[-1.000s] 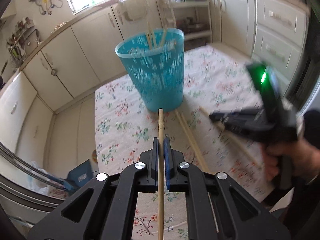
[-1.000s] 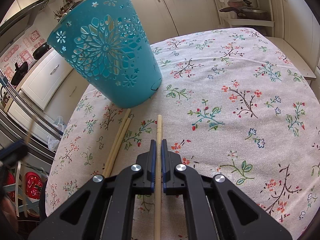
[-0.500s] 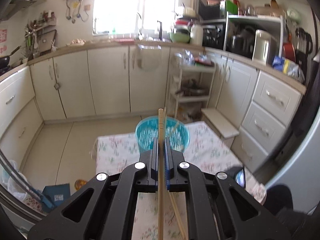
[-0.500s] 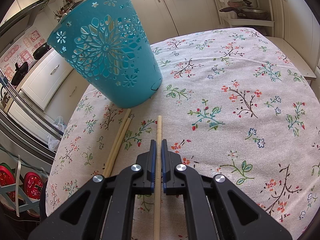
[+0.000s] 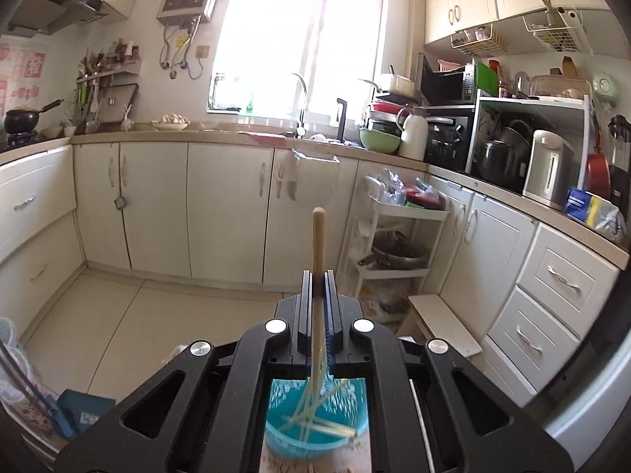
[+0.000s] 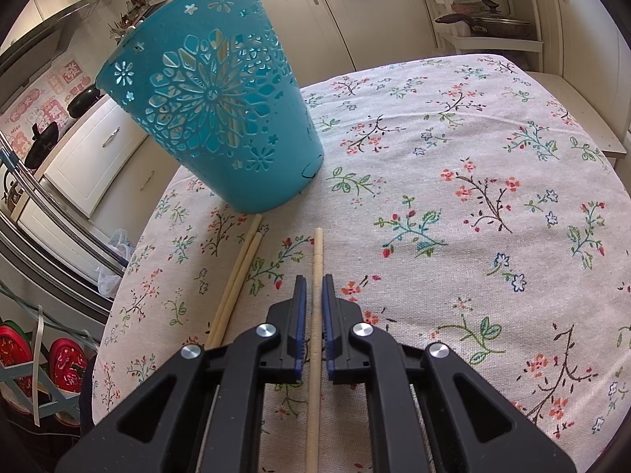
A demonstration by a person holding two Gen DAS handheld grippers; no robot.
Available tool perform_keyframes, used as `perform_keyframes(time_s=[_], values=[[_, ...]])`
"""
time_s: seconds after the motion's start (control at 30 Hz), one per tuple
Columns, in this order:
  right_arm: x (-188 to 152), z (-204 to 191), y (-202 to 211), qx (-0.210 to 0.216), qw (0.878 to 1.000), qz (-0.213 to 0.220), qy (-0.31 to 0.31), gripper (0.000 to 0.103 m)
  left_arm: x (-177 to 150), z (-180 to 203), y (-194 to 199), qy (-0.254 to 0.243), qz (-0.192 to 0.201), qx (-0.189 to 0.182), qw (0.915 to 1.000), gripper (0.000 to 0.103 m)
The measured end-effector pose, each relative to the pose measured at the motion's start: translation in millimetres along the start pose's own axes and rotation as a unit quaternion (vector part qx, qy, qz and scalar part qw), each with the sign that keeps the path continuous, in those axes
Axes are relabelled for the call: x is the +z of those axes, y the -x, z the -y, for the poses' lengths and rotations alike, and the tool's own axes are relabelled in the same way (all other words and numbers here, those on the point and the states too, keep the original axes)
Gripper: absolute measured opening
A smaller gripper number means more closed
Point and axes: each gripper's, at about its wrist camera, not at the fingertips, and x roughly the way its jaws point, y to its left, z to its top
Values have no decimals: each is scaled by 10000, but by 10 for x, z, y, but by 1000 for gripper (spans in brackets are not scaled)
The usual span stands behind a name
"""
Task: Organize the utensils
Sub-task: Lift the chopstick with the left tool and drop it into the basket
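My left gripper (image 5: pixel 318 276) is shut on a wooden chopstick (image 5: pixel 318 244) and holds it upright, its lower end inside the teal perforated basket (image 5: pixel 315 429), which holds several other chopsticks. In the right wrist view the same basket (image 6: pixel 213 118) stands on the floral tablecloth (image 6: pixel 453 205). My right gripper (image 6: pixel 311 282) sits low over the cloth, its jaws slightly apart around a single chopstick (image 6: pixel 316 260) that lies on the table. Two more chopsticks (image 6: pixel 238 276) lie side by side to its left.
The table's left edge (image 6: pixel 130 268) drops off to the floor beside a metal rack with red items (image 6: pixel 39 354). Kitchen cabinets (image 5: pixel 197 213), a white trolley (image 5: pixel 394 244) and a crowded counter stand beyond the table.
My left gripper rose and tipped upright, bringing its chopstick over and down into the basket. My right gripper's jaws have parted slightly around the chopstick on the table.
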Motion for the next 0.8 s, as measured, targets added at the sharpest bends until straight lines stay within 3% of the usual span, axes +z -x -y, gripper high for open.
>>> perform_keyframes(time_s=[0.23,0.5,0.57,0.63,0.7,0.8], values=[[4,11,1,80,10000,3,-29,11,-103,4,-425,-12,-154,107,9998,5],[3,34,-1,105,9999,3,-45,12,-483,-43,-823,-206,-840,351,9956,6],[4,36,-1,108,9999,3,-46,12,-579,-66,-902,-256,-1077,457,9928,14],[4,35,-1,108,9999,3,-48,12,-660,-103,-891,-246,-1149,572,9914,39],[5,41,2,112,9999,2,-48,12,-714,-140,-807,-231,-1086,667,9916,51],[5,40,1,112,9999,3,-47,12,-811,-250,-603,-209,-1019,806,9913,59]])
